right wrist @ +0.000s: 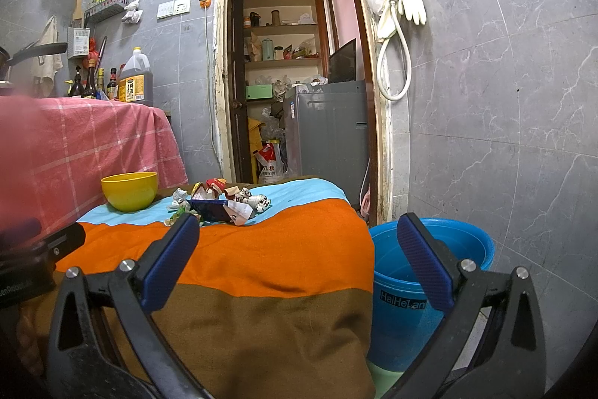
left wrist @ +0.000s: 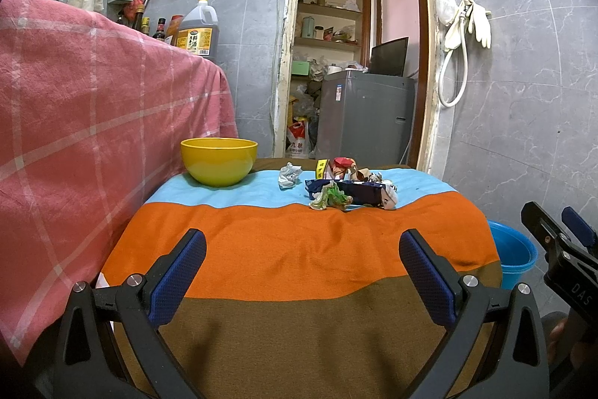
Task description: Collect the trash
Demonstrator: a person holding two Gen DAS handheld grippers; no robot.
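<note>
A heap of trash (left wrist: 345, 187) lies on the far blue stripe of the striped tablecloth (left wrist: 299, 249): a white crumpled paper (left wrist: 288, 174), a green-white wrapper (left wrist: 330, 197), a dark blue packet (left wrist: 358, 191) and red-brown scraps. The right wrist view shows the same heap (right wrist: 220, 204). My left gripper (left wrist: 302, 268) hangs open over the near orange and brown stripes, nothing between its blue pads. My right gripper (right wrist: 299, 257) is open and holds nothing, at the table's right edge, one finger before the blue bucket (right wrist: 418, 268). In the left wrist view the right gripper's fingers (left wrist: 568, 234) show at the far right.
A yellow bowl (left wrist: 218, 161) stands at the table's far left, left of the trash. A higher counter under a pink checked cloth (left wrist: 93, 118) rises on the left. The blue bucket (left wrist: 514, 257) stands on the floor right of the table. Behind is a doorway with a grey appliance (left wrist: 364, 114).
</note>
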